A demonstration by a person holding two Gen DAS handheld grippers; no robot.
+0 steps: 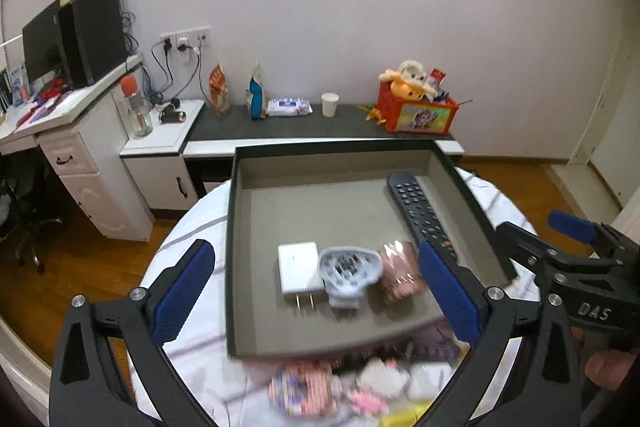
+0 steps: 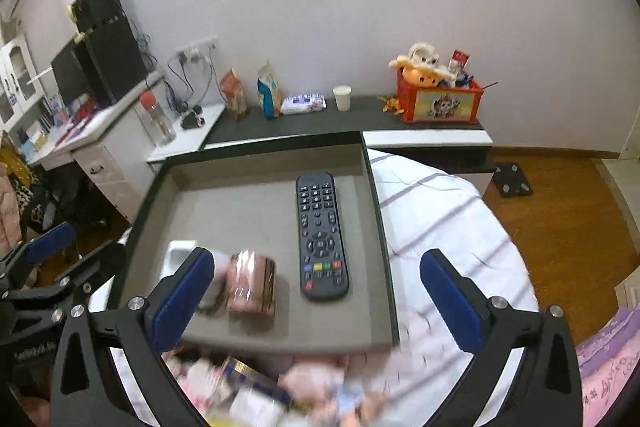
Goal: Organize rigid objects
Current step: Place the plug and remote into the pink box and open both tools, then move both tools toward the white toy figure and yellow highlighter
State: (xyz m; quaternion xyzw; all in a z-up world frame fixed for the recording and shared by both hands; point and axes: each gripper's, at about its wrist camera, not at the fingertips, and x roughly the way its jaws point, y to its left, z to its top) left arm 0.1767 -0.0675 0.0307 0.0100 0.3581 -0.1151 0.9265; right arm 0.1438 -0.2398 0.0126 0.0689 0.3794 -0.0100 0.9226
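Both the left gripper (image 1: 316, 291) and the right gripper (image 2: 316, 295) hang spread and empty. Loose items (image 1: 320, 387) lie beyond the tray's (image 1: 240, 267) near edge, directly beneath both.

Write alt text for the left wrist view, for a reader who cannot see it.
An open left gripper hovers over a shallow grey tray holding a black remote control, a white charger, a grey-white plug adapter and a pink wrapped box. Blurred small items lie nearer on the white tablecloth.
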